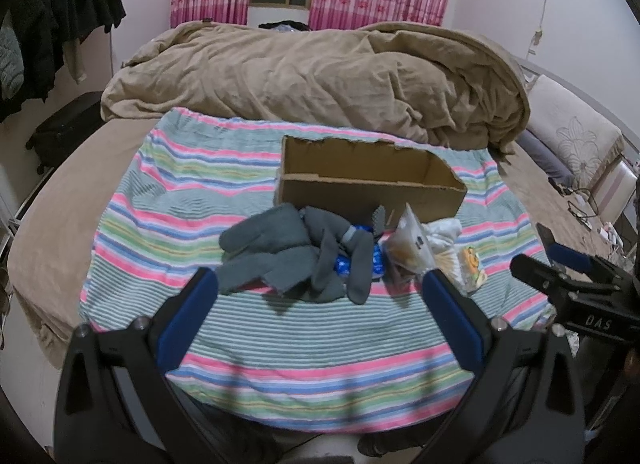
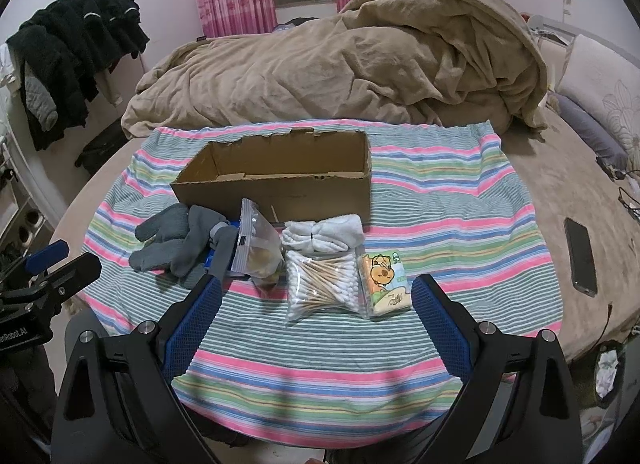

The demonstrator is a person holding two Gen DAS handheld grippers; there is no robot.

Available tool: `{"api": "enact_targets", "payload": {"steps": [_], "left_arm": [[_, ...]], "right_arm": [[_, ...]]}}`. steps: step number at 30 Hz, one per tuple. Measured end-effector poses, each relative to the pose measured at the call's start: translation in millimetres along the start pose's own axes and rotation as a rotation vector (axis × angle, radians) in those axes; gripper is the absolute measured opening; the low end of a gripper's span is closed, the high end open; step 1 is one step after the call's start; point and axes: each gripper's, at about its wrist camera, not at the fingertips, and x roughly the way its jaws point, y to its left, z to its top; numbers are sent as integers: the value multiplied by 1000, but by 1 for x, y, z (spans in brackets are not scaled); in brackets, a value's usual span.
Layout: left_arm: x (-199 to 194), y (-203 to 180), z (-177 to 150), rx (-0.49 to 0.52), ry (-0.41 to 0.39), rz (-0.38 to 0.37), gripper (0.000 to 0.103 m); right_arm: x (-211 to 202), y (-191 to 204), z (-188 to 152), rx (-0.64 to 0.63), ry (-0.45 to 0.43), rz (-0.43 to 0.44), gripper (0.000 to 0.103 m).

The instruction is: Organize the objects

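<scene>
Our right gripper (image 2: 316, 304), wide open and empty, faces the cotton swab bag (image 2: 322, 282): light, slippery, so we pinch its edge.

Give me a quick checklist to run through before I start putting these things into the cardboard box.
1. Cardboard box open on top, nothing seen inside: ok.
2. Left hand-held gripper open, holding nothing: ok.
3. Right hand-held gripper open, holding nothing: ok.
4. Cotton swab bag and tissue pack lie flat, apart from the pile: ok.
5. Gray gloves lie tangled over a blue item: not ok for a clean single pick.
6. Zip bag sealed: cannot tell.
</scene>
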Motion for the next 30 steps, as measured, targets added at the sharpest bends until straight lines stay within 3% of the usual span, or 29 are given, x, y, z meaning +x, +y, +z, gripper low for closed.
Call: {"api": "enact_targets", "payload": {"steps": [30], "left_arm": [[0, 1, -2, -9, 4, -4, 102]], "right_arm": [[2, 0, -2, 5, 7, 5, 98]]}}
